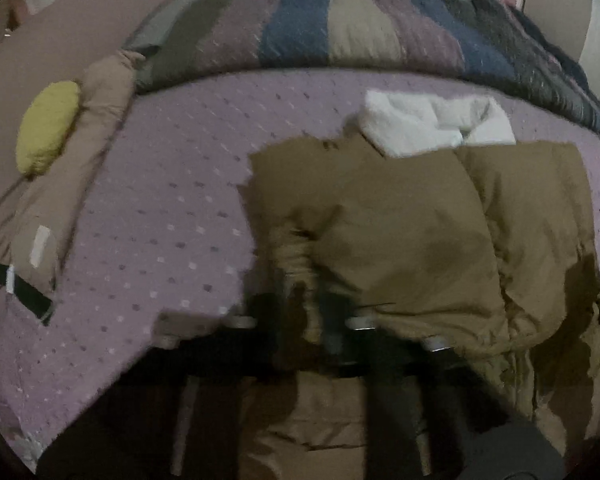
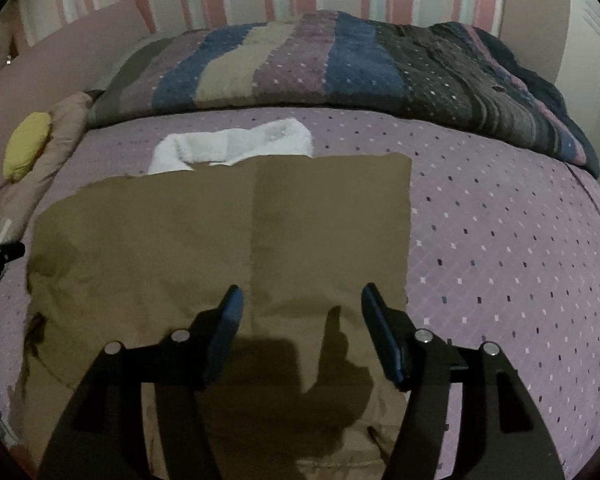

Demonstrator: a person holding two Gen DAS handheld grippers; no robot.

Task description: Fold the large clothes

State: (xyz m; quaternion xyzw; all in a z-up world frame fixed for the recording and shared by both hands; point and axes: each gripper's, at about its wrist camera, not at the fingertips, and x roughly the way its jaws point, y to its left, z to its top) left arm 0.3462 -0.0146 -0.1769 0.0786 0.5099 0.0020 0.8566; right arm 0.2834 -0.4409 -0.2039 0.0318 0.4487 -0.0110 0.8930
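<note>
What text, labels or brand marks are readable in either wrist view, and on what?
None readable in either view.
White tag on the beige bedding at the left edge: blurred, no lettering can be made out.
Brown jacket and its white fleece collar: no print or label shows.
Dotted purple bedspread and striped blanket: pattern only.

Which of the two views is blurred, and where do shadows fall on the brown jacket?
Left wrist view: motion blur smears the left tongs and the brown jacket they pinch; the light is dim. Right wrist view: sharp; the open right tongs cast a dark shadow on the jacket below them. Both views bend at the edges, with dark corners.
</note>
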